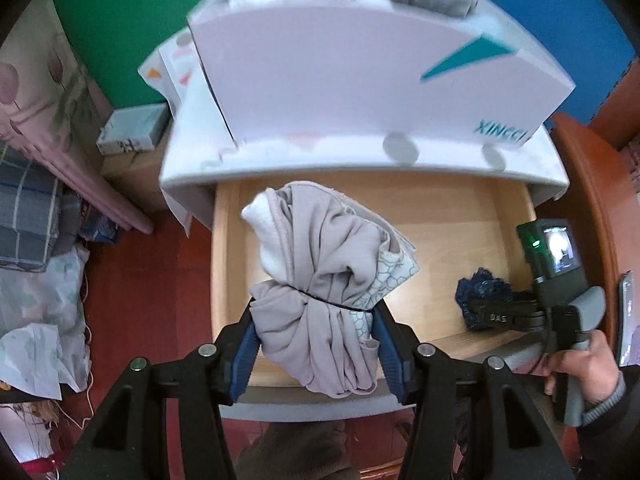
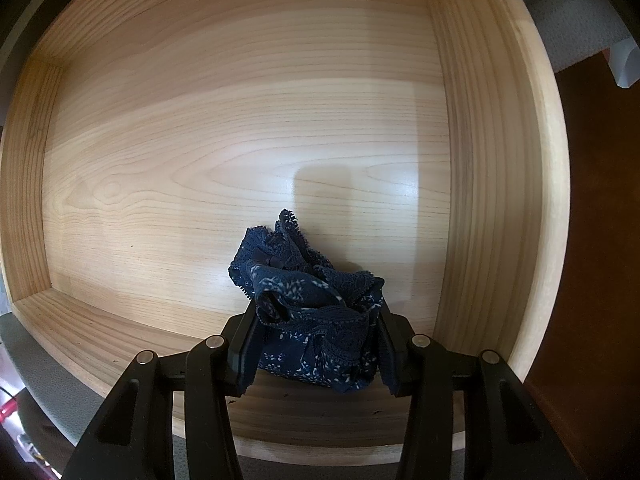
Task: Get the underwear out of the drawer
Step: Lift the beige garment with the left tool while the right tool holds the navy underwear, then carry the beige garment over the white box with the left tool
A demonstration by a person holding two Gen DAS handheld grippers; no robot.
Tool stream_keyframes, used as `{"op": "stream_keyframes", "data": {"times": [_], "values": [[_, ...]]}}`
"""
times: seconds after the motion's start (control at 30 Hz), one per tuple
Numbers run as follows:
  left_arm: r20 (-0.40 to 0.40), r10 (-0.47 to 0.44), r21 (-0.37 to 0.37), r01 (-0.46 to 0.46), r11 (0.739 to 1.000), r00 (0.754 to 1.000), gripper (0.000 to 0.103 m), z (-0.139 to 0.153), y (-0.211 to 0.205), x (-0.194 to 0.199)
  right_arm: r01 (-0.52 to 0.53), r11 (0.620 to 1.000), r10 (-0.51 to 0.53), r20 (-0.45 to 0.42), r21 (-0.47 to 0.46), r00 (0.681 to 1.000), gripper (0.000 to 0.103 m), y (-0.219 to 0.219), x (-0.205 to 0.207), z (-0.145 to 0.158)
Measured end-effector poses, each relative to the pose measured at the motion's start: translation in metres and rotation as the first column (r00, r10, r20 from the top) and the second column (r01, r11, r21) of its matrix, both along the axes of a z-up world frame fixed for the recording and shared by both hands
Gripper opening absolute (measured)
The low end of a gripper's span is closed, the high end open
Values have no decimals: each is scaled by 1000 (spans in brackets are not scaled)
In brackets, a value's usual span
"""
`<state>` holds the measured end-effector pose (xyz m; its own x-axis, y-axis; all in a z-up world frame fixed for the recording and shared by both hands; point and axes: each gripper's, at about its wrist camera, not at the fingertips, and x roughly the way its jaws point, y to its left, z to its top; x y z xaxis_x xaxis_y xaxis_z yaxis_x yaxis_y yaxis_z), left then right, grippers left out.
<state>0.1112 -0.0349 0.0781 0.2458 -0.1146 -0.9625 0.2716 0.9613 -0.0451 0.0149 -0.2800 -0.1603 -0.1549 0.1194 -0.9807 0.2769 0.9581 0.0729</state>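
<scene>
At the bottom centre of the left wrist view, the left gripper (image 1: 316, 336) points forward over the open drawer (image 1: 460, 216), its blue-padded jaws clamped on a bunched grey garment (image 1: 320, 292) that rises above the fingers, with a white fold at its upper left and a hexagon-print panel on its right. At lower right of that frame, the person's right hand (image 1: 588, 364) grips the right gripper (image 2: 316, 344), which reaches into the drawer from the right. In the right wrist view, low in the frame, its jaws are closed on a crumpled navy lace garment (image 2: 308, 304) with pale flecks, at the drawer's near right corner on the bare wood floor. Behind the drawer, across the top of the left view, sits a white box (image 1: 360, 80) with a teal mark.
</scene>
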Motion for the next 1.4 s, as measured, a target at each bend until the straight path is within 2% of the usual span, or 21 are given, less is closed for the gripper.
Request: {"op": "stream_keyframes", "data": {"times": [0.23, 0.4, 0.67, 0.87, 1.03, 1.2, 1.3, 1.4], "values": [[105, 7, -37, -3, 999, 994, 54, 60, 16, 7, 2, 1000, -2, -1, 0, 1000, 44, 0, 0, 0], [189, 25, -47, -16, 999, 982, 54, 105, 24, 25, 2, 1000, -2, -1, 0, 1000, 44, 1, 1, 0], [249, 40, -82, -20, 996, 968, 54, 142, 12, 81, 2, 1000, -2, -1, 0, 1000, 44, 1, 1, 1], [225, 29, -89, -9, 996, 974, 54, 133, -13, 130, 4, 1000, -4, -1, 0, 1000, 44, 0, 2, 2], [222, 17, -62, -3, 998, 975, 54, 109, -39, 163, 3, 1000, -3, -1, 1, 1000, 44, 0, 2, 2], [205, 11, -18, -7, 1000, 979, 54, 82, -55, 185, 4, 1000, -4, -1, 1, 1000, 44, 0, 2, 2], [168, 26, -30, -21, 999, 985, 54, 64, -56, 195, 3, 1000, -3, -1, 1, 1000, 44, 0, 2, 2], [180, 24, -24, -20, 1000, 983, 54, 58, -59, 196, 3, 1000, -3, -2, 1, 1000, 44, 0, 2, 2]]}}
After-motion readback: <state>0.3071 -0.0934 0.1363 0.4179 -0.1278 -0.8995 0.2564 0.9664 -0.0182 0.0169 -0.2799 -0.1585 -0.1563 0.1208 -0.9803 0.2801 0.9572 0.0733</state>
